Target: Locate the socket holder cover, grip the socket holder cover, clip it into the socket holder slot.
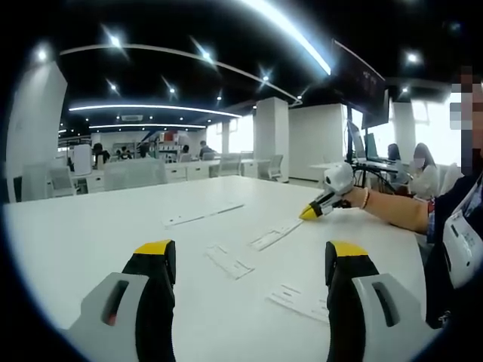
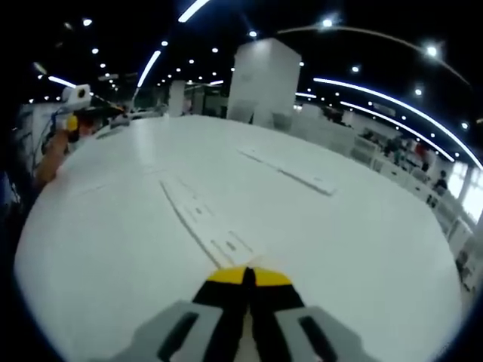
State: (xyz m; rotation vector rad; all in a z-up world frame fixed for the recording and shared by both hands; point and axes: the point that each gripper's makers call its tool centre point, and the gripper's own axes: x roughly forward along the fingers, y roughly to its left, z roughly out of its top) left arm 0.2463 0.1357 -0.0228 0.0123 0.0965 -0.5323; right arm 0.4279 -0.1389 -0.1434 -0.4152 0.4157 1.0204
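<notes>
Poised over a white table (image 1: 90,226) in an open office, left gripper (image 1: 249,264) with jaws spread wide and empty; right gripper (image 2: 249,277) with yellow-tipped jaws pressed together, nothing visible between them. Scattered flat on the table, several thin white strips (image 1: 229,261), among them presumably the socket holder cover (image 2: 198,215), lying just ahead of the closed right jaws, and a longer strip (image 2: 290,173) farther toward the far edge; which is cover and which is holder cannot be told. Seen from the left gripper view, right gripper also resting near the table's right edge, held in a hand (image 1: 355,197). Likely trouble: white parts on white surface, easy to mistake; thin flat strip, prone to sliding away under closing jaws. Plenty of bare table all round for moving.
</notes>
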